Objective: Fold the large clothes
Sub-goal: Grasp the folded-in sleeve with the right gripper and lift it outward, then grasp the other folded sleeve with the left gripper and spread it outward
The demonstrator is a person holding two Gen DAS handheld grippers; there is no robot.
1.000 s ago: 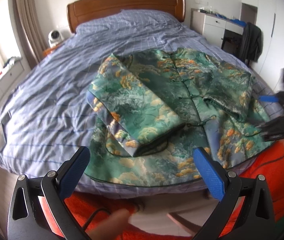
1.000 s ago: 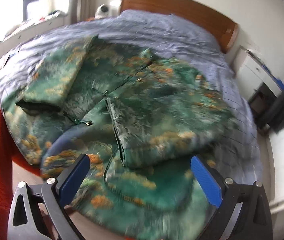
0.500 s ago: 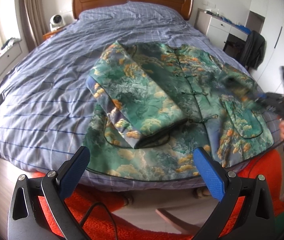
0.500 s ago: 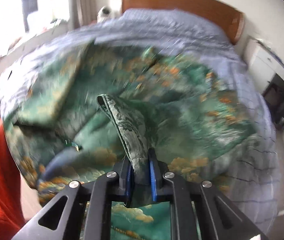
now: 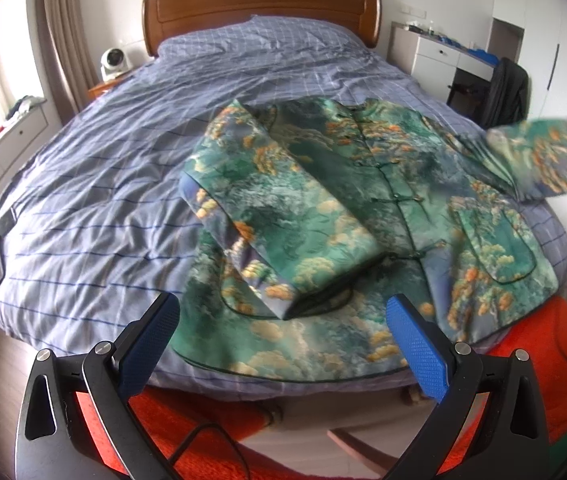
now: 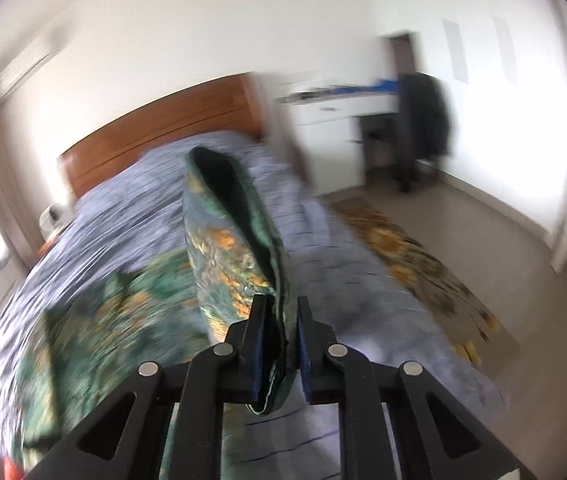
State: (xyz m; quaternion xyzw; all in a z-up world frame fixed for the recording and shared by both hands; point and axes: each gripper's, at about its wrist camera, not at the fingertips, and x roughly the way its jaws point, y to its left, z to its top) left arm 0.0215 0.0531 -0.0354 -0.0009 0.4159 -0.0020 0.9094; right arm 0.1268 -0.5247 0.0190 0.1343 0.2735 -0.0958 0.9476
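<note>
A green floral jacket [image 5: 363,208] lies front-up on the blue checked bed [image 5: 123,184], its left sleeve folded across the chest. My left gripper [image 5: 283,344] is open and empty, held back from the bed's near edge in front of the hem. My right gripper [image 6: 279,344] is shut on the jacket's right sleeve [image 6: 235,240] and holds it lifted off the bed; the raised sleeve also shows in the left wrist view [image 5: 547,160] at the far right. The right wrist view is blurred by motion.
A wooden headboard [image 5: 259,4] stands at the far end. A white desk [image 5: 443,56] and a chair with a dark garment [image 5: 503,92] stand to the right. An orange rug [image 5: 523,360] lies at the bed's foot. A patterned rug [image 6: 415,264] lies beside the bed.
My right gripper closed on the folded right sleeve, then lifted it and swung it outward to the right, unfolding it. My left gripper stayed open and drew back slightly.
</note>
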